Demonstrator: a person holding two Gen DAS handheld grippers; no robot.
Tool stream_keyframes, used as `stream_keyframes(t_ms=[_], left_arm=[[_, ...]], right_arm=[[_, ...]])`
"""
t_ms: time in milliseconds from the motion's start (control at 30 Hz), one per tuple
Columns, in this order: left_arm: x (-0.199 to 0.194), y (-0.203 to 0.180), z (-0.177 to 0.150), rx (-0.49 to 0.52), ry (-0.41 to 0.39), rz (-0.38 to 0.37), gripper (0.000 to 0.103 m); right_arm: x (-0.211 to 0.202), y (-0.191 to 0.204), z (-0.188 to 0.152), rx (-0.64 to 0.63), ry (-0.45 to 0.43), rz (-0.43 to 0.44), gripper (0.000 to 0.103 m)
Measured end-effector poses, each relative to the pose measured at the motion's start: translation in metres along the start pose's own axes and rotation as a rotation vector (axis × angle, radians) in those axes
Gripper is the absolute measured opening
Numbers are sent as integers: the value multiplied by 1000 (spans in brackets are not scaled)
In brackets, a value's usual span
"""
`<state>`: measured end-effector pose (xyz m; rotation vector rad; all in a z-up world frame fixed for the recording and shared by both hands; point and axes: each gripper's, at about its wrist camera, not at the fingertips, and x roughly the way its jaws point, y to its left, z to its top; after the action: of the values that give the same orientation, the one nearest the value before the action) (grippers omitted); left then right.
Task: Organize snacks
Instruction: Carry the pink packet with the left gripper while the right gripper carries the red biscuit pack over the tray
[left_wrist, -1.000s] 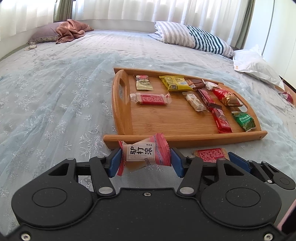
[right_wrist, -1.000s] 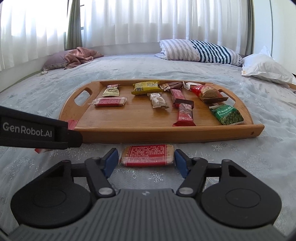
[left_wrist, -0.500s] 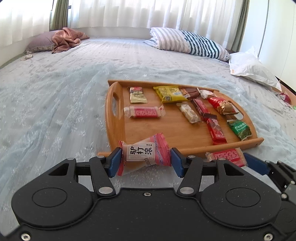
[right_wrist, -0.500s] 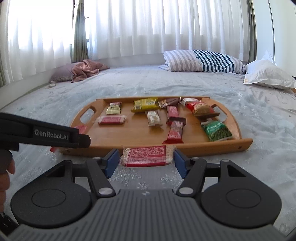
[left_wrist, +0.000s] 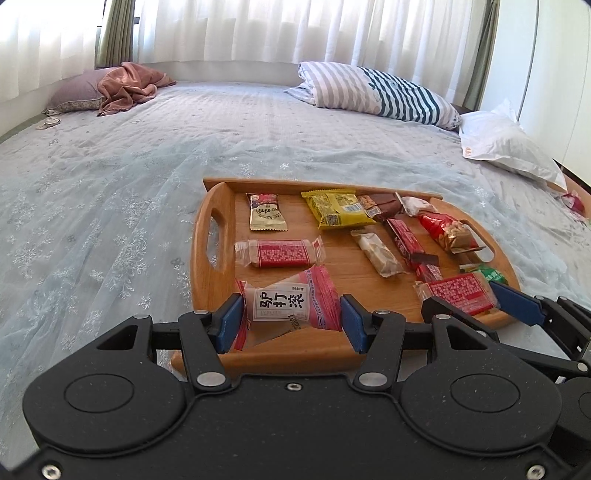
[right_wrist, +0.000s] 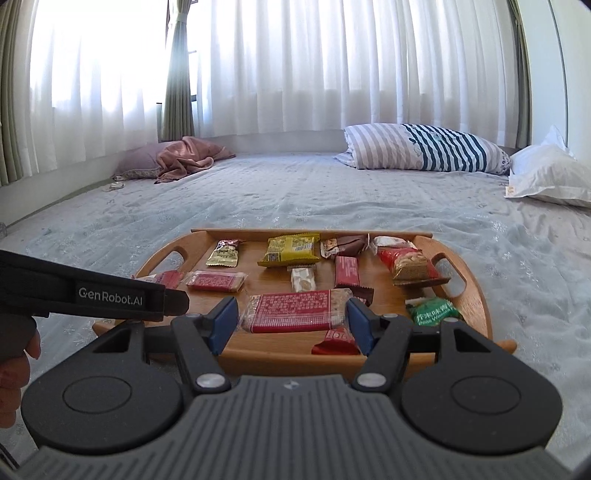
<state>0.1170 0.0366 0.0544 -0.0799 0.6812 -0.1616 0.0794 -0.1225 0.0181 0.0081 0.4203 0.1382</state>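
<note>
A wooden tray (left_wrist: 212, 273) (right_wrist: 476, 306) lies on the bed with several wrapped snacks on it. My left gripper (left_wrist: 291, 319) is shut on a pink and white snack packet (left_wrist: 291, 302), held above the tray's near left corner. My right gripper (right_wrist: 291, 319) is shut on a red cracker packet (right_wrist: 295, 310), held over the tray's near edge. In the left wrist view that red cracker packet (left_wrist: 460, 293) shows at the right between the right gripper's blue pads. In the right wrist view the left gripper's black body (right_wrist: 92, 295) crosses the left side.
The tray holds a second red cracker packet (left_wrist: 280, 253), a yellow packet (left_wrist: 334, 208), a green packet (right_wrist: 432, 312) and other bars. A striped pillow (left_wrist: 376, 92), a white pillow (left_wrist: 506, 147) and a pink blanket (left_wrist: 125, 85) lie far back. A hand (right_wrist: 14, 365) is at the left edge.
Both grippers rose from the bed in front of the tray and moved forward over its near edge, each carrying its packet. Grips are unchanged.
</note>
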Motion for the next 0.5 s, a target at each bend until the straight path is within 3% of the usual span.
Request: stream_keyframes(t_ms=[500], left_arm=[[48,4,4,13,44,14,55]], right_arm=[[38,-9,-3,-94,15,97,67]])
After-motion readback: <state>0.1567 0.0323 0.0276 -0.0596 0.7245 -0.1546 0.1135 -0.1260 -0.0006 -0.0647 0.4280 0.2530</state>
